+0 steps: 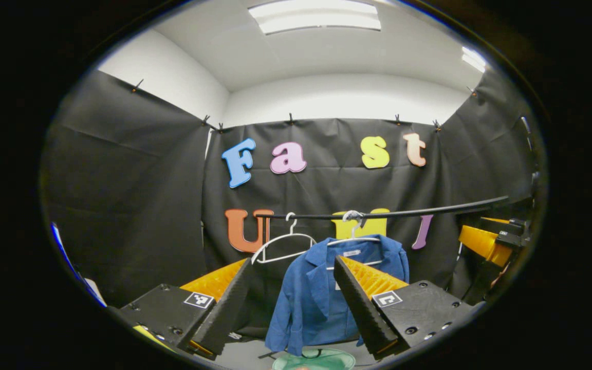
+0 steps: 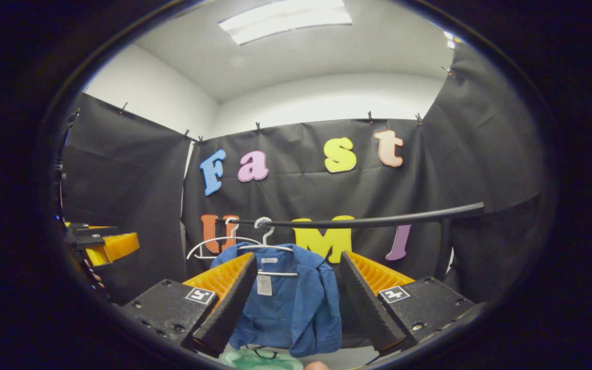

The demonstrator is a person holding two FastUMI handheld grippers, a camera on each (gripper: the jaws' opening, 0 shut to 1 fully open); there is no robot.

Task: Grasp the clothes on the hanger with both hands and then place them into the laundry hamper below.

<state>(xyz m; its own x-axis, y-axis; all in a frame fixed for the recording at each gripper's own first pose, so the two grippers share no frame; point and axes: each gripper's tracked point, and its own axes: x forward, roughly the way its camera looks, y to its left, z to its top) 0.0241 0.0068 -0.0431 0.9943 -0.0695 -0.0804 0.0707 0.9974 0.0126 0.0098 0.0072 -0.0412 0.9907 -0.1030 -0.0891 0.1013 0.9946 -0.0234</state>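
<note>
A black rail (image 1: pixel 388 213) crosses the cloth-walled booth; from it hangs a blue jacket (image 1: pixel 321 298) on a white hanger (image 1: pixel 353 237), beside an empty hanger (image 1: pixel 284 246); a green hamper (image 1: pixel 314 359) sits below the jacket. The left gripper (image 1: pixel 291 303) is spread wide, the jacket ahead between its fingers (not touching); the right gripper (image 2: pixel 296 303) gapes likewise, short of the jacket.

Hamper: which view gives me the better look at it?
Neither is good. The left gripper view shows slightly more of the green hamper, below the blue jacket. The right gripper view catches its rim at the bottom edge.
</note>
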